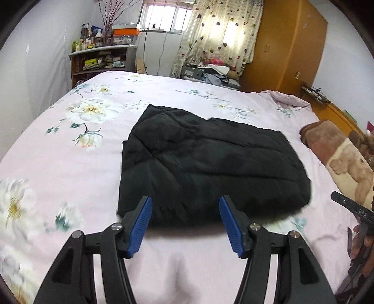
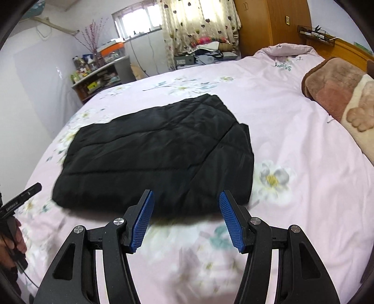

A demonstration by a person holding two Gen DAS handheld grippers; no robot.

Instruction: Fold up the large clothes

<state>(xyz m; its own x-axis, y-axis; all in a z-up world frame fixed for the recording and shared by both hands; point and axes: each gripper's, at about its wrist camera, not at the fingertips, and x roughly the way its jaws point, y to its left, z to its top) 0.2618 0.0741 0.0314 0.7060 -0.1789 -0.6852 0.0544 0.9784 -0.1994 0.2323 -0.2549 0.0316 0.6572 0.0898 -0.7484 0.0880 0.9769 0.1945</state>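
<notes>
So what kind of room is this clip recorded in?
A home bedroom, most likely: a wide bed with a pink floral cover, an orange-brown wooden wardrobe, and a heart-print curtain by the window. A folded black quilted garment lies on the bed.

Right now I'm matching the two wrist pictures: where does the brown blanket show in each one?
Left wrist view: the brown blanket lies at the right edge, on the bed, right of the black jacket.
Right wrist view: the brown blanket is at the upper right, beyond and right of the black jacket.
Shared landmark: the heart-patterned curtain by the window.
</notes>
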